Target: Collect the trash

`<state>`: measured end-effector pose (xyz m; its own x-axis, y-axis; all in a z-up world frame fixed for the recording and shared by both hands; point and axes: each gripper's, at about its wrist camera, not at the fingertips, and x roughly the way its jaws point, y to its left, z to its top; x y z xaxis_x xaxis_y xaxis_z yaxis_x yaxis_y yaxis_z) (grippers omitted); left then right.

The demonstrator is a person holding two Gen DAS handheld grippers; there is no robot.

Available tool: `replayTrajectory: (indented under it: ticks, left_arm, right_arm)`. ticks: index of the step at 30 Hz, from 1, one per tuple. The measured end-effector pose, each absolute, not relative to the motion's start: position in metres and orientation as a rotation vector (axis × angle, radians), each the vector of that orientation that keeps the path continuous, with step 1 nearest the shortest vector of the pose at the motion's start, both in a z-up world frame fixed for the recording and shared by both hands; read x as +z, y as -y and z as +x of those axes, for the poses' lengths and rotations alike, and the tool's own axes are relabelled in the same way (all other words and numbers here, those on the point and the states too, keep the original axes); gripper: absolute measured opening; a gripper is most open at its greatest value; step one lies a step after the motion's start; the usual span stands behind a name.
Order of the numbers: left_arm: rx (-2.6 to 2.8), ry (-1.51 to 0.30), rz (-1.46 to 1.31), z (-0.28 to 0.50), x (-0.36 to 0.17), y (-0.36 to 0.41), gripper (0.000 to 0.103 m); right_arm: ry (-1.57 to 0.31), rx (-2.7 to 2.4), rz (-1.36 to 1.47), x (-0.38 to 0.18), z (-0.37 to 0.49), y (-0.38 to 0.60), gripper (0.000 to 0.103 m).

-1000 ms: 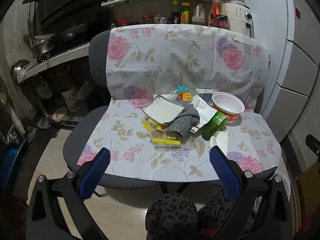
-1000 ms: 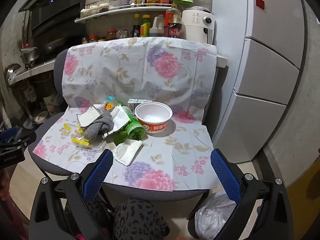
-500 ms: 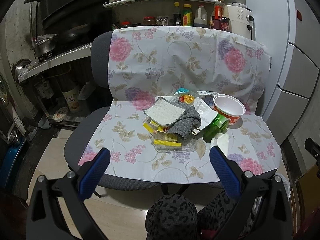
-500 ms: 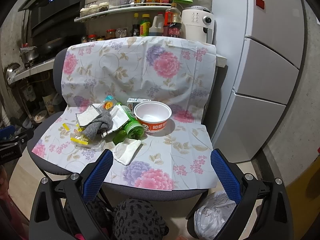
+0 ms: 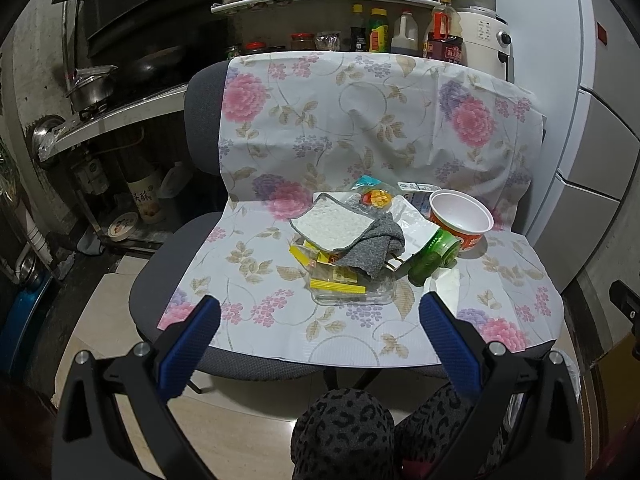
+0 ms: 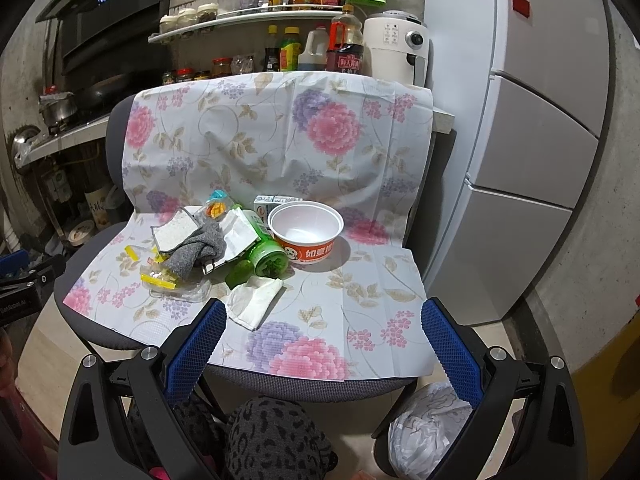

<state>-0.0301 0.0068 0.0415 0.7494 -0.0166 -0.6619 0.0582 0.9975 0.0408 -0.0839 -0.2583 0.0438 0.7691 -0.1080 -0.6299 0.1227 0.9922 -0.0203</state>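
1. Your chair (image 6: 440,184), draped in a floral cloth (image 6: 280,140), fills the middle of both views; all the trash lies on its seat, left of centre in the right wrist view.
2. The trash bag (image 6: 424,432) sits at the lower right of the right wrist view, on the floor beside the chair. It is probably where everything goes.
3. Your left gripper (image 5: 320,344) and right gripper (image 6: 324,344) both stand wide apart at the bottom of their frames, holding nothing, well short of the pile.
4. The noodle bowl (image 6: 306,232) stands upright at mid-frame. It looks light and thin-walled, so pinch the rim gently or it may buckle.
5. The grey cloth (image 6: 196,248) is soft and limp; grab a raised fold, and expect wrappers beneath to shift.
6. The green bottle (image 6: 268,254) lies on its side touching the bowl. It is round and smooth and may roll, so close across its body.
7. The crumpled tissue (image 6: 256,300), nearest your right gripper, is featherlight; pinch its raised middle.
8. The yellow wrappers (image 6: 158,278) and clear packet are flat and slippery; take an edge.
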Motion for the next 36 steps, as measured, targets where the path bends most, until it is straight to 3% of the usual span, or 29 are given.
replayTrajectory:
  ticks: [36]
  left_arm:
    - [-0.035,-0.721,0.052,-0.0298,0.0404,-0.0123,0.097]
  right_arm:
    - [-0.685,-0.125,0.022,0.0428,-0.0825,0.2579,0.097]
